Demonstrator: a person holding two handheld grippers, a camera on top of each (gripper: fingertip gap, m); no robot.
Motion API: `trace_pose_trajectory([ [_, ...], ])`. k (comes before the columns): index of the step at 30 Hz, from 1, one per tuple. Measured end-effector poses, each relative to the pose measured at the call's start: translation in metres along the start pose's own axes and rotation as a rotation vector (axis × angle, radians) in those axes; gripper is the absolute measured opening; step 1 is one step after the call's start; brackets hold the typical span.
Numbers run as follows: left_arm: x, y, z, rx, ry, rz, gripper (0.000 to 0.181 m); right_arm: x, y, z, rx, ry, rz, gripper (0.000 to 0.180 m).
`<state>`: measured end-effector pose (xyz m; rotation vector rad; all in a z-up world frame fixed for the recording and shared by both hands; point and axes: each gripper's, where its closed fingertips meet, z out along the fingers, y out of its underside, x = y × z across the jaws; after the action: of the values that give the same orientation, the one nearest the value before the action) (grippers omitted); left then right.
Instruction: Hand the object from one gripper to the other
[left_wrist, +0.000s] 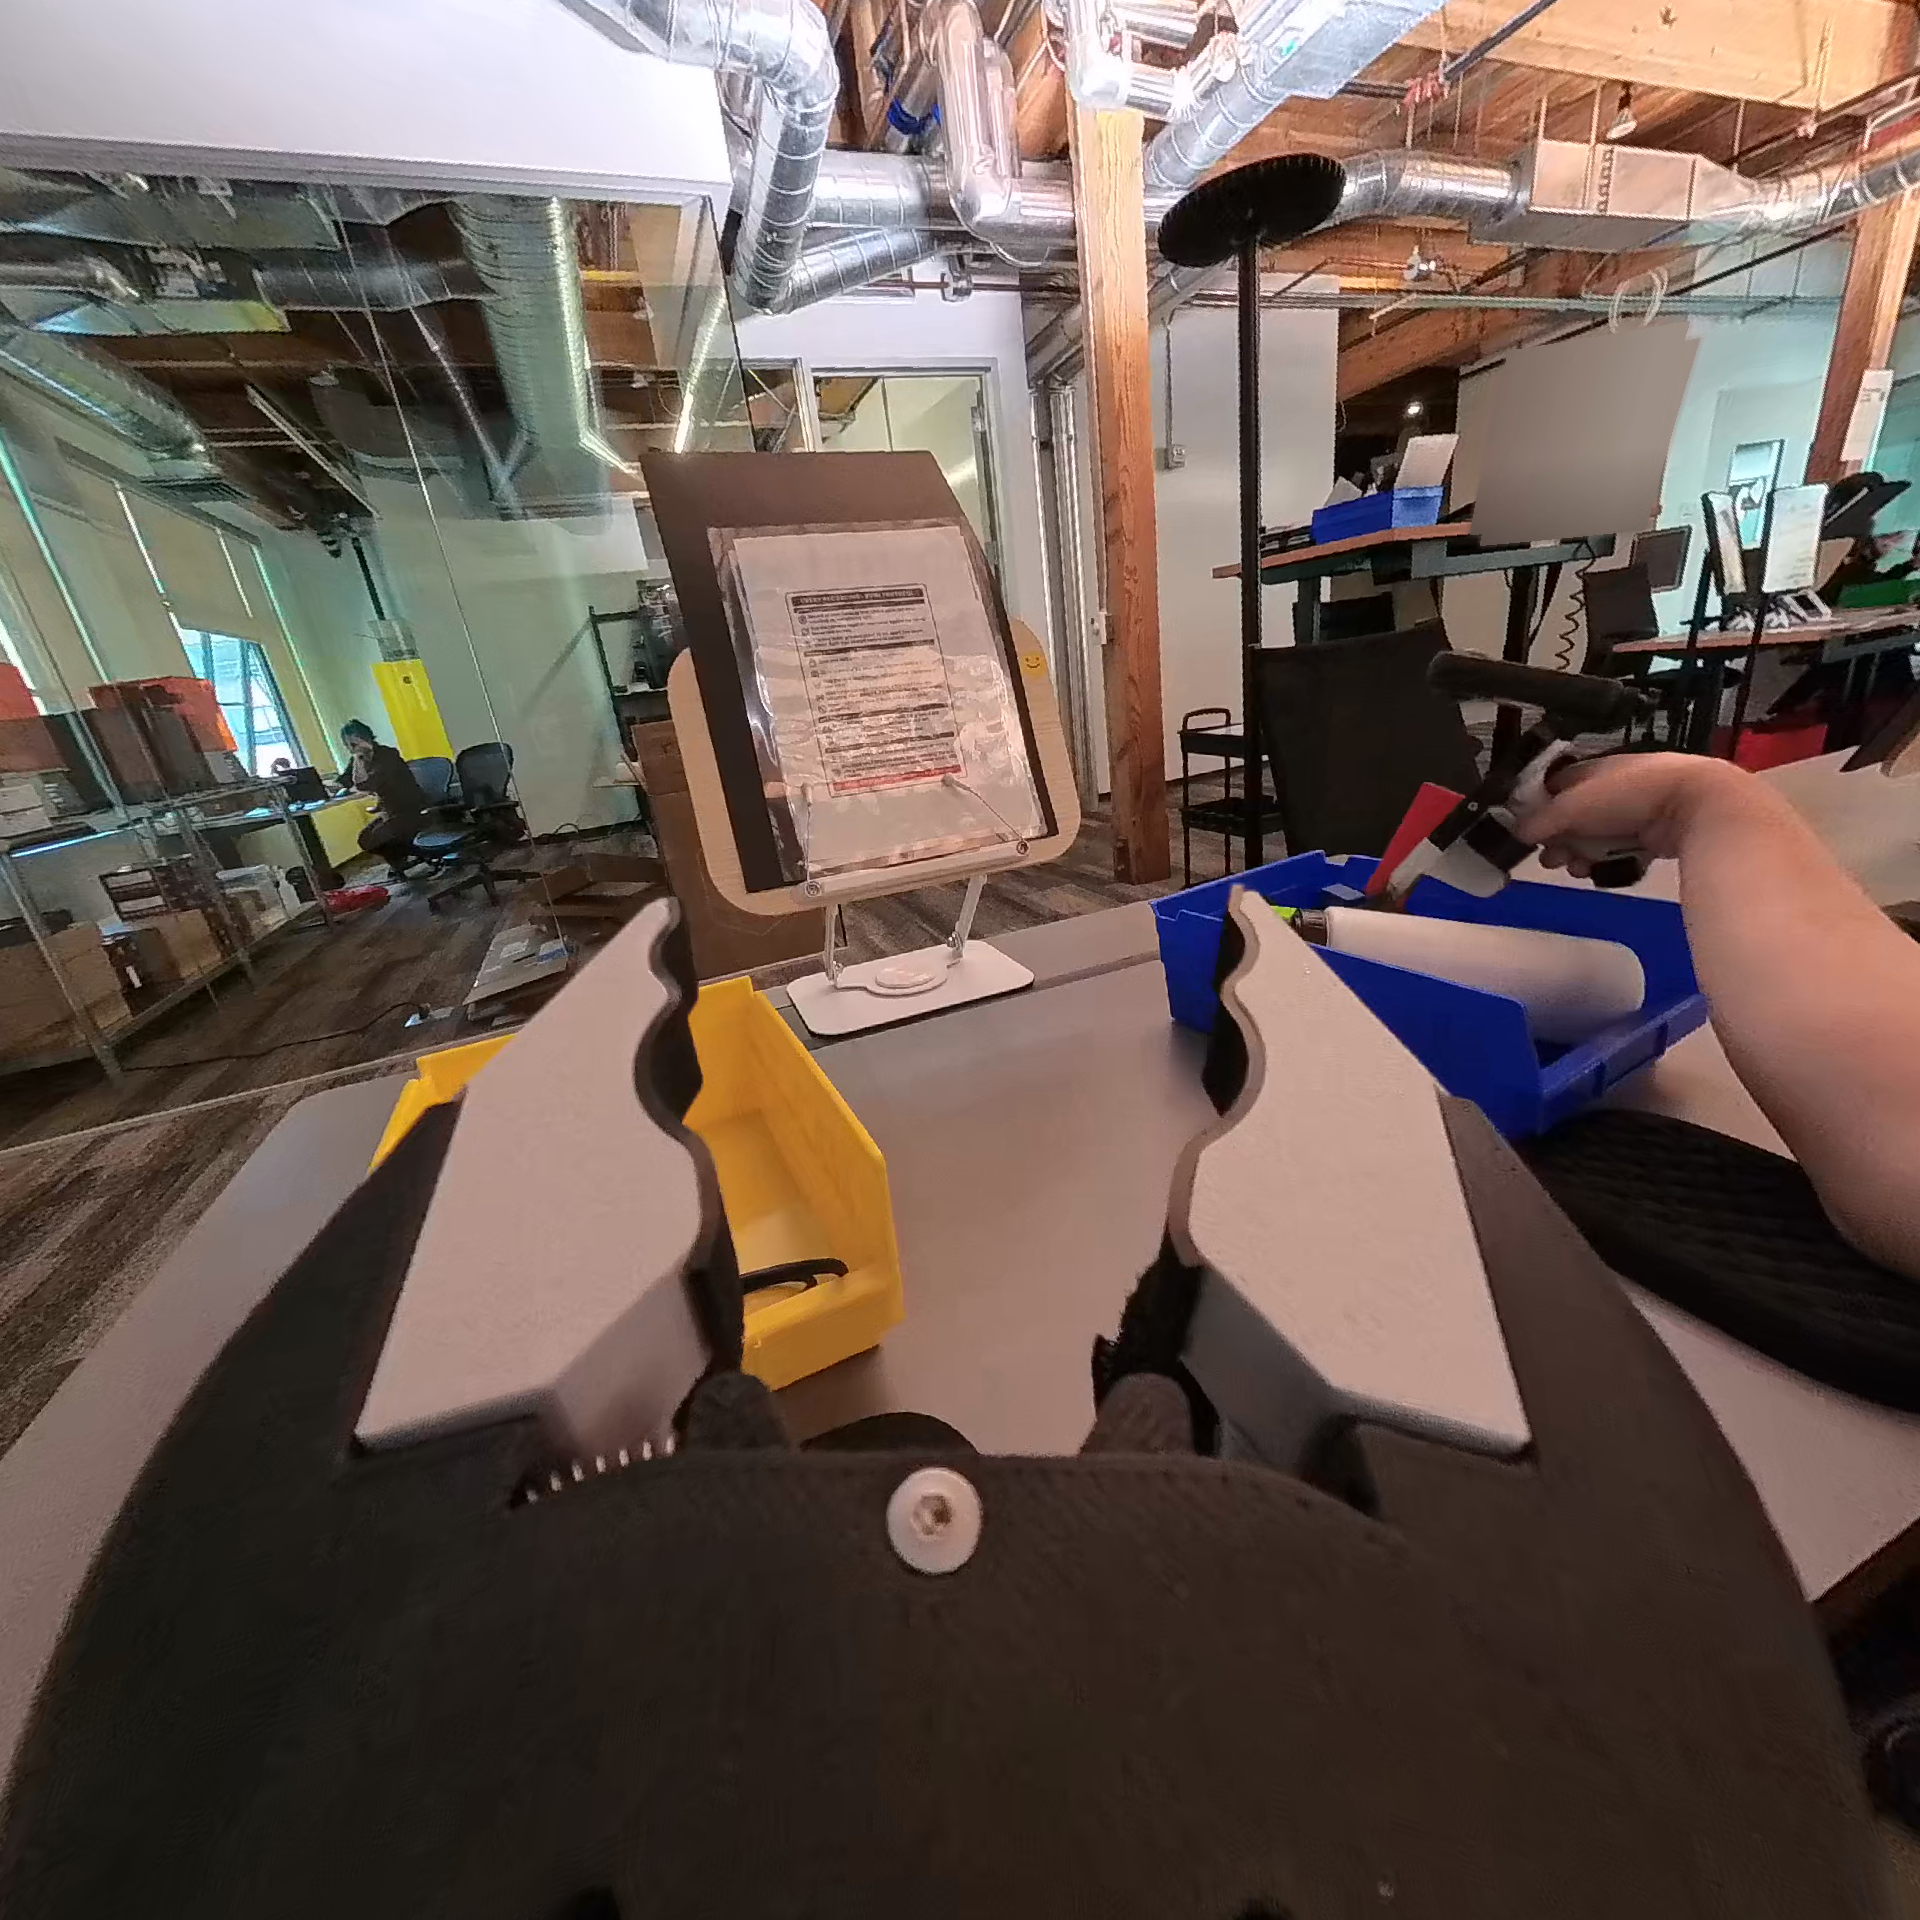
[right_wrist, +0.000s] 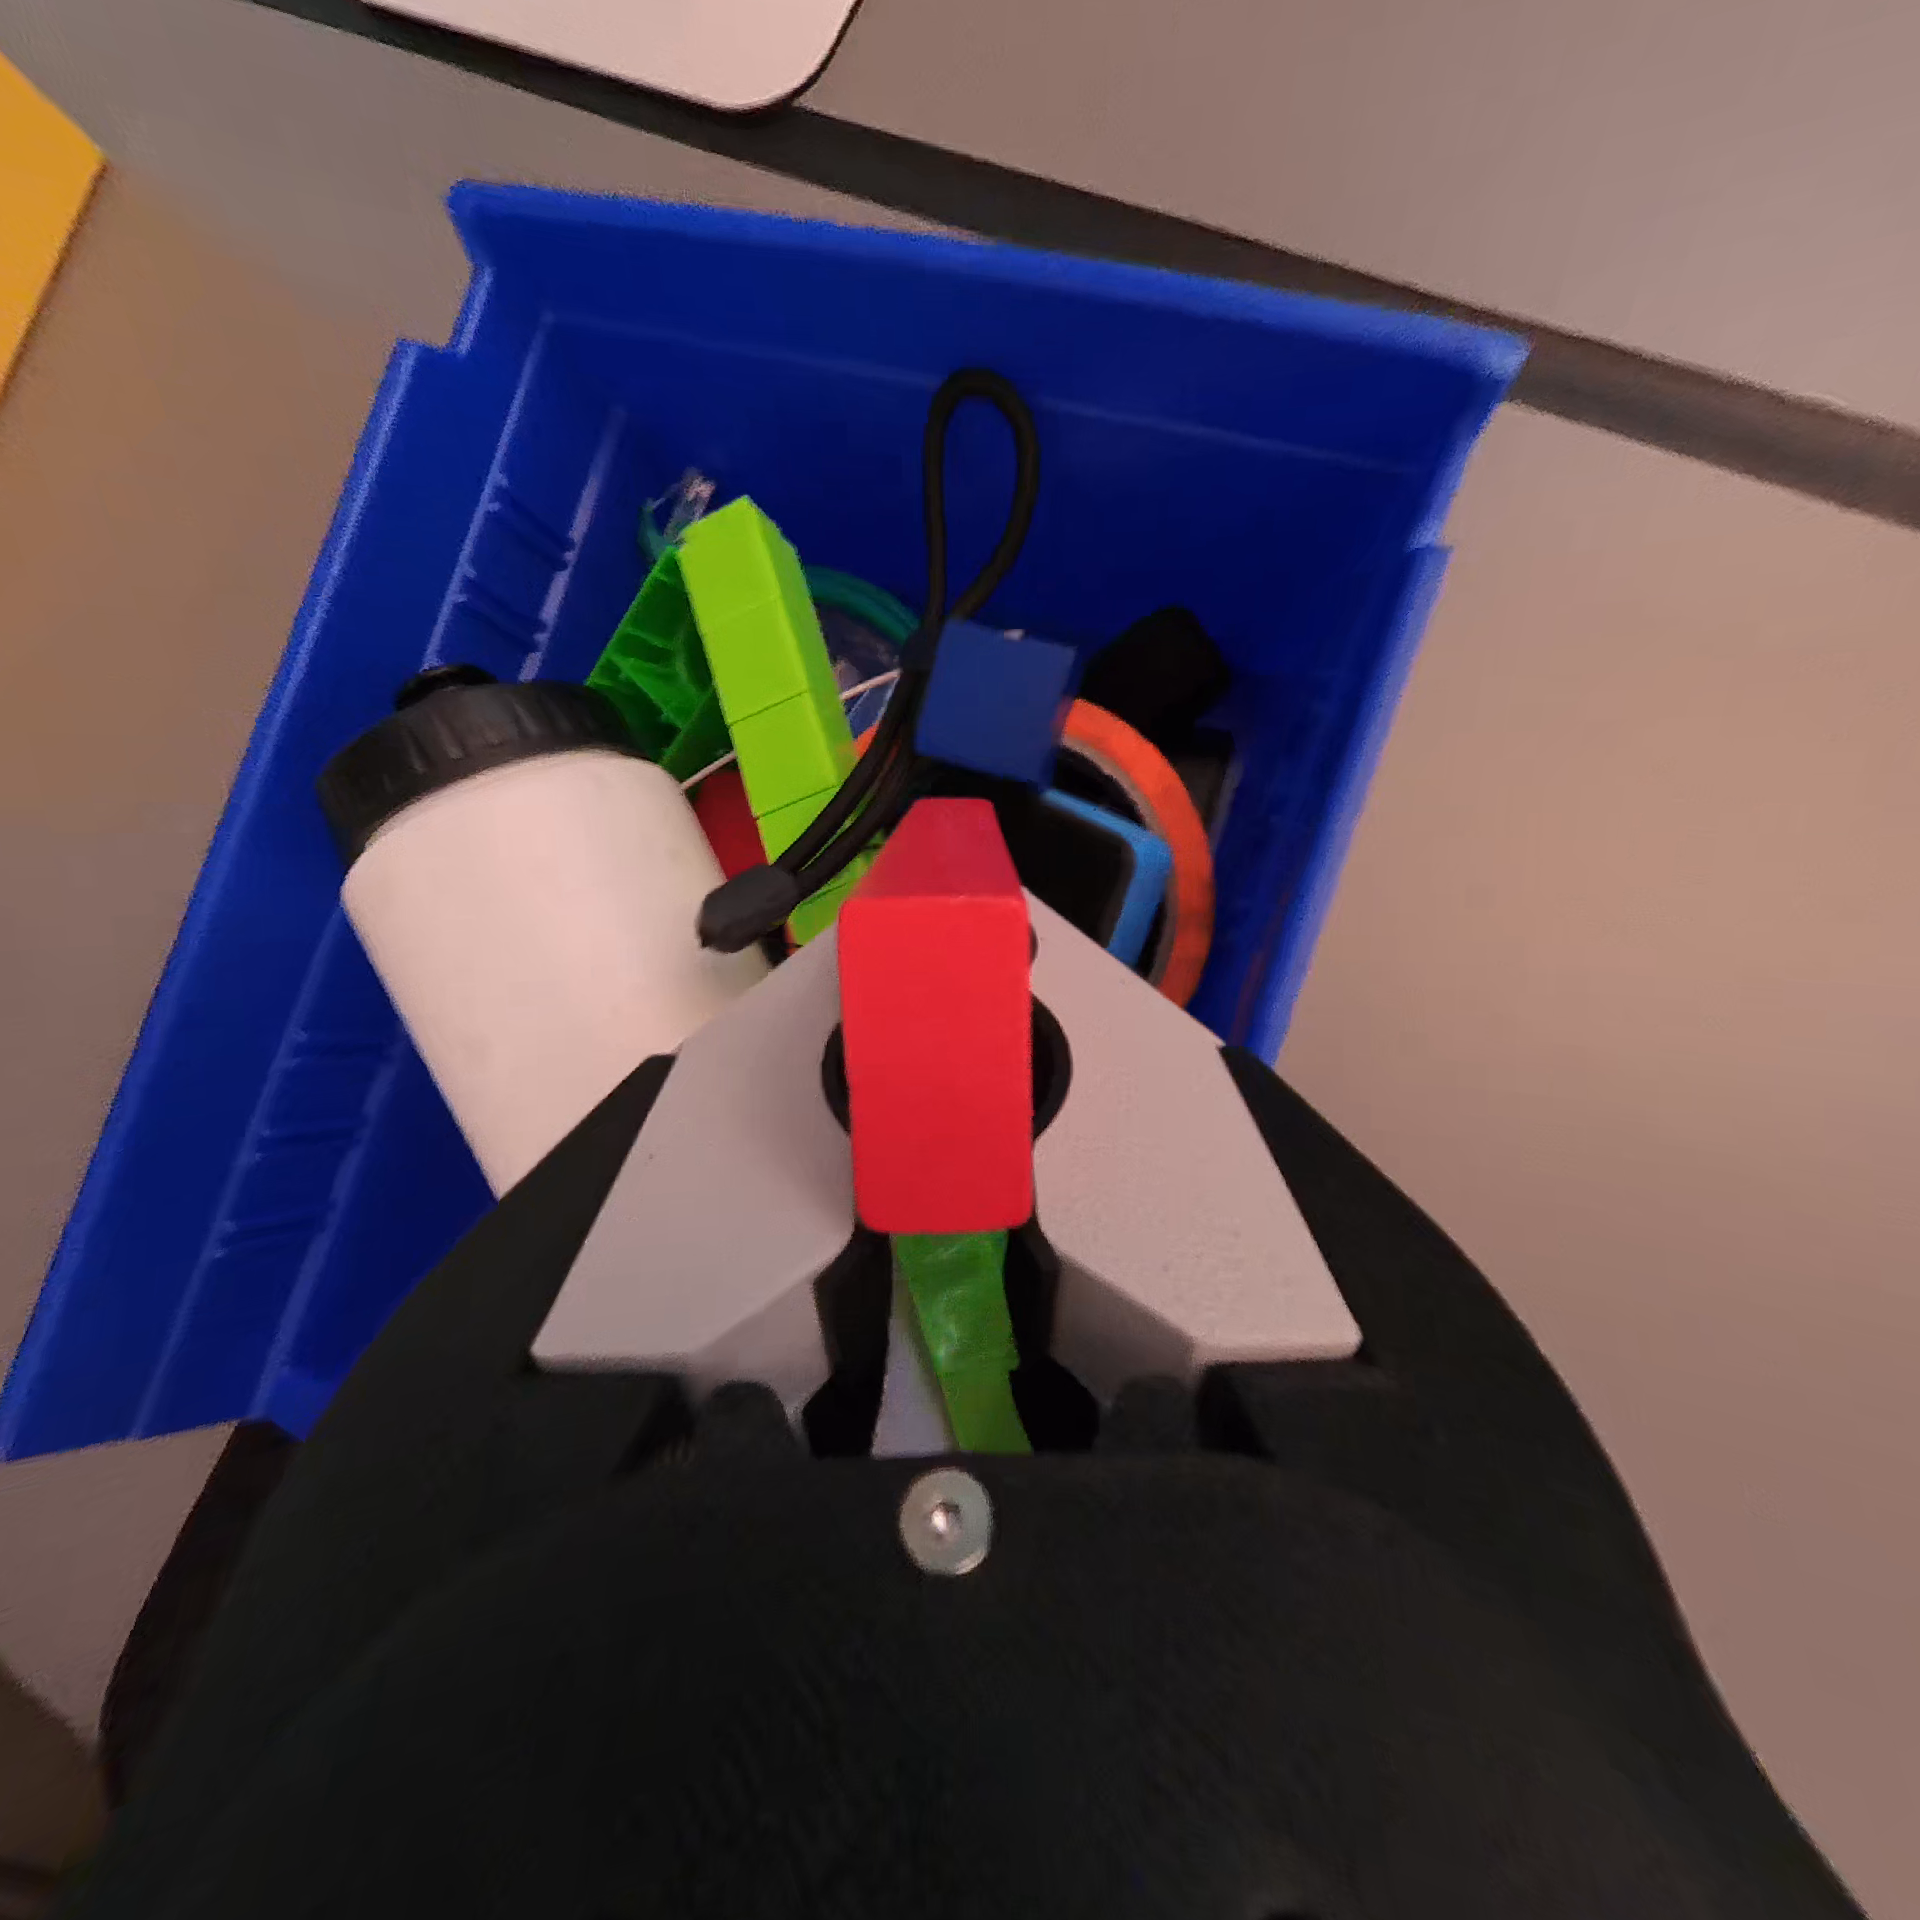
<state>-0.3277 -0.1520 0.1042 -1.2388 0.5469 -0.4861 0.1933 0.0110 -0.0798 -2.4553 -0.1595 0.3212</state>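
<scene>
Red block lifted over the blue bin, left gripper waiting with jaws spread.

The right gripper (right_wrist: 935, 997) pinches a red block (right_wrist: 935, 1049) directly above the blue bin (right_wrist: 644, 270). Only its own camera shows the bin's contents: a white bottle (right_wrist: 540, 935), green bricks (right_wrist: 769, 665), a black cord loop (right_wrist: 977, 488) and orange tape (right_wrist: 1174, 810). Only the left view shows the hand (left_wrist: 1621, 821) angling that gripper down from right of the bin, a yellow bin (left_wrist: 800, 1101) left of it, and a printed sheet on a stand (left_wrist: 883, 686) behind. The left gripper (left_wrist: 956, 956) holds nothing.
</scene>
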Motion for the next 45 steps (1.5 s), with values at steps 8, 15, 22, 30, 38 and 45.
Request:
trace_pose_trajectory([
  [8, 0.002, 0.005, -0.001, -0.013, 0.013, -0.001, 0.098, 0.008, -0.008, 0.009, 0.038, 0.039, -0.01, 0.017],
  [15, 0.005, 0.01, 0.001, -0.026, 0.025, 0.004, 0.098, 0.003, -0.008, 0.003, 0.036, 0.013, 0.021, 0.037],
  [22, -0.001, 0.01, 0.001, -0.025, -0.005, 0.022, 0.097, -0.005, -0.033, -0.069, 0.25, 0.083, -0.022, 0.039],
  [30, -0.076, 0.049, 0.002, -0.212, -0.286, 0.159, 0.098, -0.065, -0.088, -0.187, 0.834, 0.103, -0.357, 0.061],
  [38, -0.108, 0.159, 0.029, -0.722, -0.116, 0.582, 0.072, -0.099, -0.095, -0.197, 0.913, 0.055, -0.488, 0.062],
  [45, -0.14, 0.207, 0.041, -0.819, -0.123, 0.586, 0.047, -0.087, -0.091, -0.17, 0.787, 0.119, -0.513, 0.06],
])
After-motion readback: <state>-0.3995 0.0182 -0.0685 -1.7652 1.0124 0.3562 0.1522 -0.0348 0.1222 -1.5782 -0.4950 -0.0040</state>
